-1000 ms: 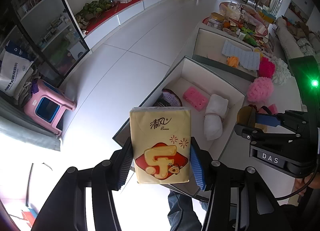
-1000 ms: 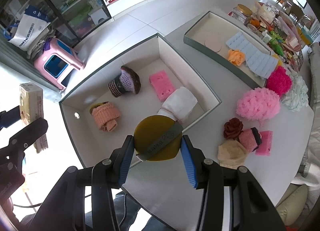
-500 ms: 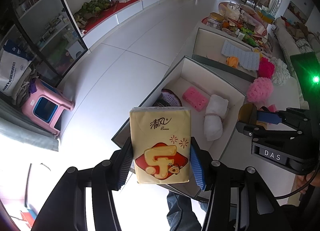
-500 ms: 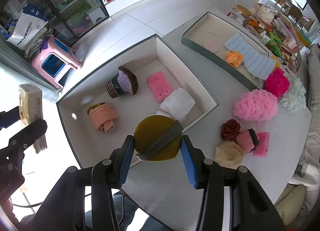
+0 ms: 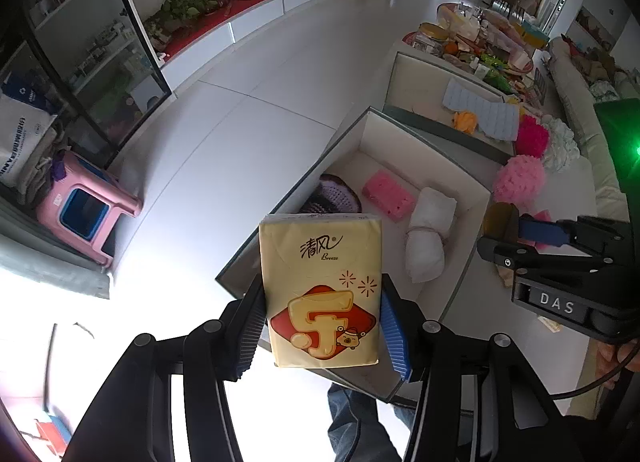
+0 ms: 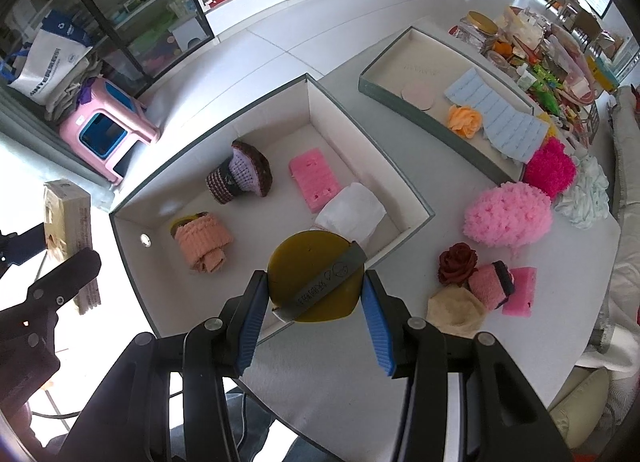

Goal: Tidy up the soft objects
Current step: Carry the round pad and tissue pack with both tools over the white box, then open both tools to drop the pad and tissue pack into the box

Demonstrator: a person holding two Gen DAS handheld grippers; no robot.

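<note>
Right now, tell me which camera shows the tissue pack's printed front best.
The left wrist view: the tissue pack faces the lens between the left gripper pads. The right wrist view shows only its narrow edge at far left.

White tiled floor (image 5: 248, 110), glass cabinet (image 6: 132, 10) — pink stool (image 6: 106, 128)

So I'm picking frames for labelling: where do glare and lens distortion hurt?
Left wrist view: the floor at lower left is blown out white, though the tissue pack stays sharp. Right wrist view: glare washes the left edge; the fisheye bends the open box walls and darkens the corners.
</note>
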